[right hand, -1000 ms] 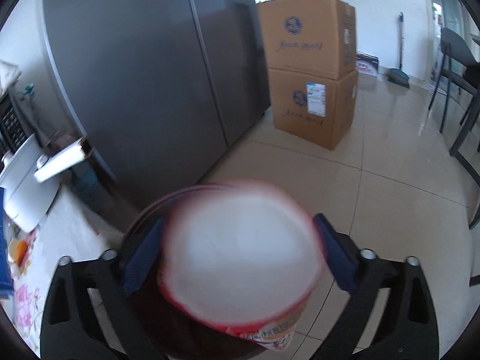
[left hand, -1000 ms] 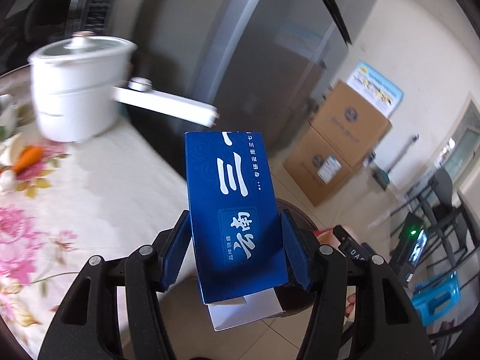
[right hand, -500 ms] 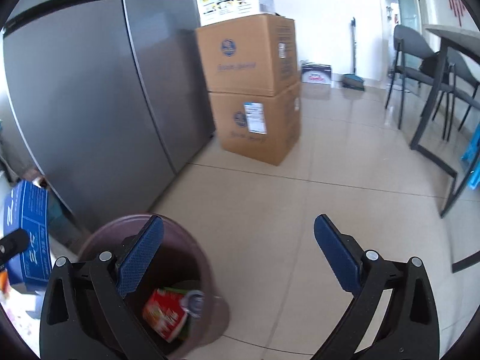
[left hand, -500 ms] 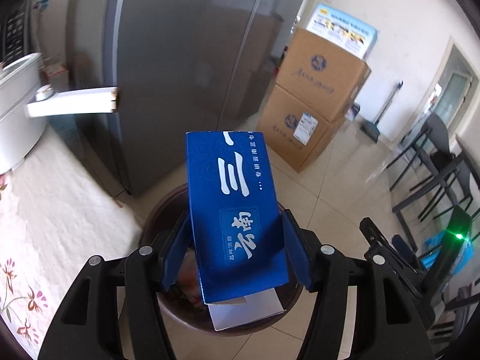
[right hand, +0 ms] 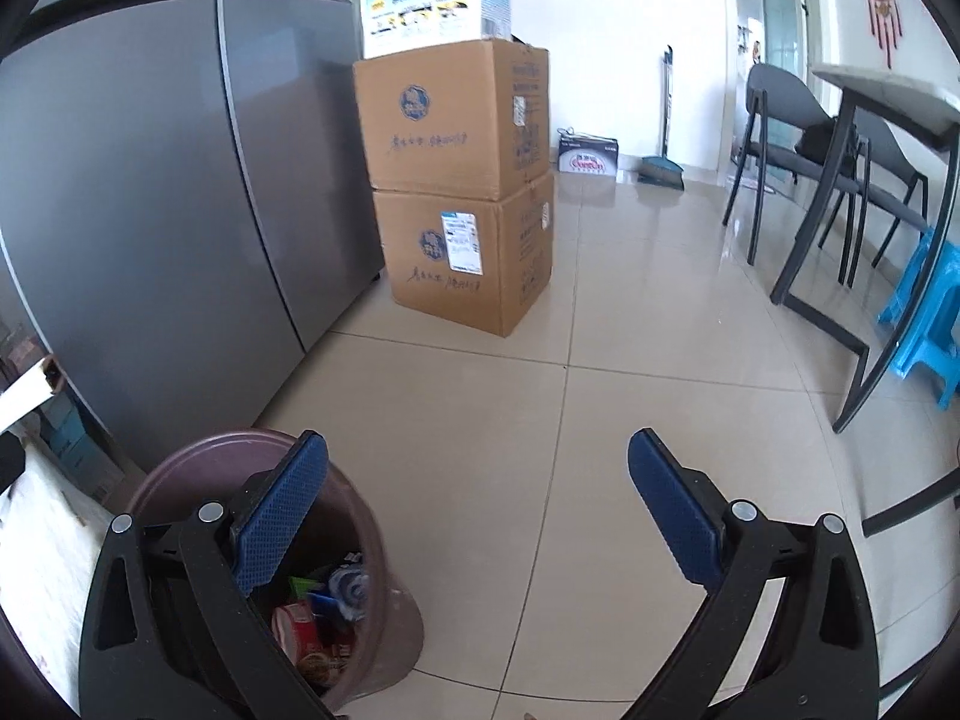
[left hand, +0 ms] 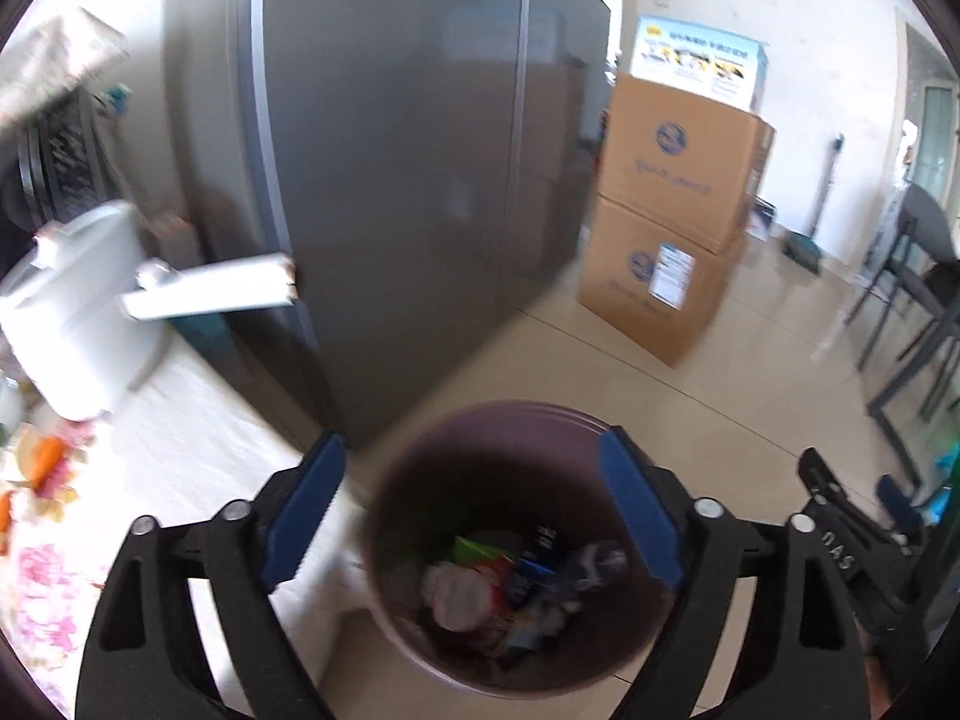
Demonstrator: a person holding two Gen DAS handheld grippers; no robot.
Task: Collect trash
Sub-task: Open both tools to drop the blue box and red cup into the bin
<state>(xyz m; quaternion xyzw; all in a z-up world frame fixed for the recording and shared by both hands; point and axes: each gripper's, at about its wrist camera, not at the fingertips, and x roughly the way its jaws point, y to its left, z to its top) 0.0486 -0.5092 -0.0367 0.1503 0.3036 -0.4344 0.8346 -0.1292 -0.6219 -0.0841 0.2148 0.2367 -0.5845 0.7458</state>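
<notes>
both grippers empty over the bin

the left gripper (left hand: 474,510) hangs right above the brown trash bin (left hand: 420,450), looking down into its mouth. its jaws have just been opening and now stand wide, with nothing between the blue pads; only the bin's inside shows through the gap. the right gripper (right hand: 480,516) is also spread wide and empty, and it sits off to one side: in its view the bin (right hand: 180,462) lies low on the left, partly behind the left pad, while bare floor tiles (right hand: 540,420) fill the space between the fingers.

the collected trash (left hand: 510,582) lies in a heap at the bottom of the bin: a red-and-white cup on its side, something green, a dark blue piece and some crumpled wrapping. blur hides which way each piece points.

judging from this, both loads are dropped, so the next move turns on the table (left hand: 180,450) with the floral cloth, which lies to the left of the bin in both views. the left hand looks nearer to it; an orange bit, maybe a carrot (left hand: 45,456), and a white pot (left hand: 72,312) with a long handle sit there.

as for writing, the two stacked cardboard boxes (right hand: 456,192) by the grey fridge (right hand: 150,180) carry a round blue logo and brush script too small to read. the white label on the lower box is unreadable too. "das" shows on the black gear at the left view's right edge.
</notes>
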